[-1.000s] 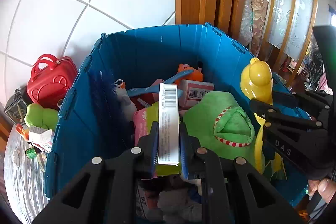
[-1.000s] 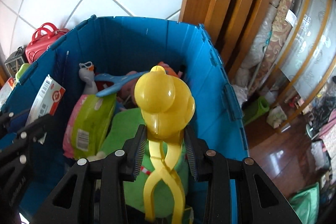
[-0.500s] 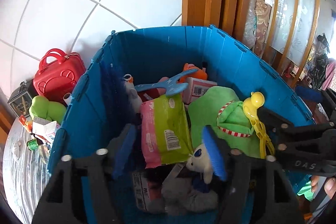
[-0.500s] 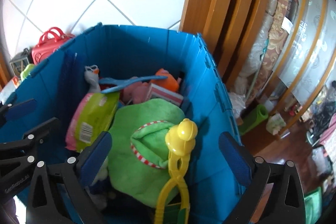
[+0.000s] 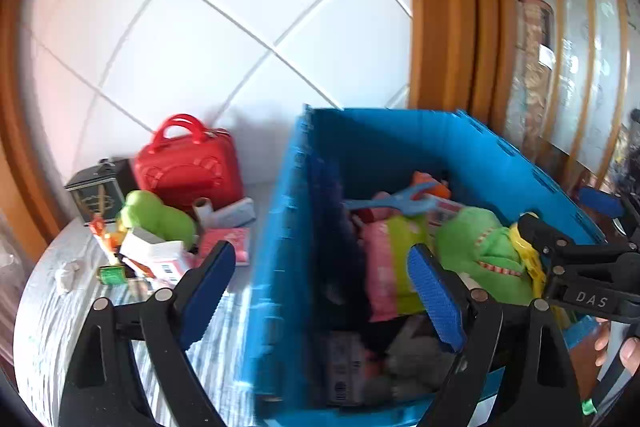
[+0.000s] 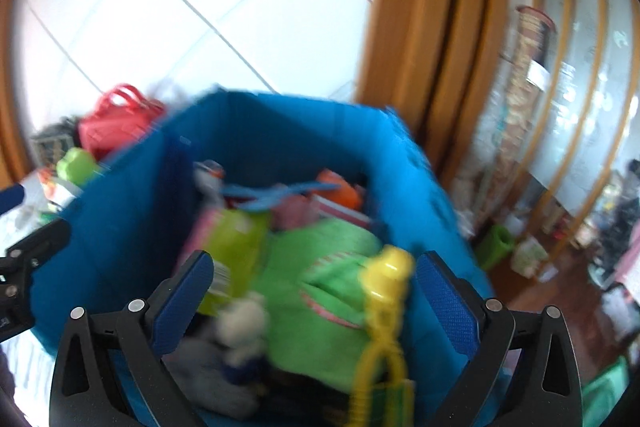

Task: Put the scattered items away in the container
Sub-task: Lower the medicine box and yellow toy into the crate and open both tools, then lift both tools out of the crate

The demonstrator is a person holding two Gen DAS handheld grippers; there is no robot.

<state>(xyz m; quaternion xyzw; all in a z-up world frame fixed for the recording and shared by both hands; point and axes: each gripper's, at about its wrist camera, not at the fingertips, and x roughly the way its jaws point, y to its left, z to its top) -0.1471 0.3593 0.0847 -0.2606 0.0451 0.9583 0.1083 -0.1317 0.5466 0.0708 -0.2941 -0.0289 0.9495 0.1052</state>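
The blue bin (image 5: 280,267) (image 6: 120,211) holds a green plush (image 5: 480,247) (image 6: 320,283), a pink-green packet (image 5: 392,259) (image 6: 232,247), a yellow tongs toy (image 6: 384,291) (image 5: 528,259) and other toys. My left gripper (image 5: 320,287) is open and empty, straddling the bin's left wall. My right gripper (image 6: 312,299) is open and empty above the bin; it also shows at the right of the left wrist view (image 5: 580,267). Scattered items lie left of the bin: a green plush (image 5: 156,215), white boxes (image 5: 156,255) and a pink packet (image 5: 228,243).
A red case (image 5: 188,163) and a dark lantern (image 5: 96,195) stand by the white tiled wall. A wooden door frame (image 5: 440,27) rises behind the bin. The table has a silvery cloth (image 5: 52,307). Clutter lies on the wooden floor at right (image 6: 560,267).
Both grippers opened: the left released the white box, the right the yellow tongs toy, into the bin. Both then pulled back; the left swung left toward the scattered pile.
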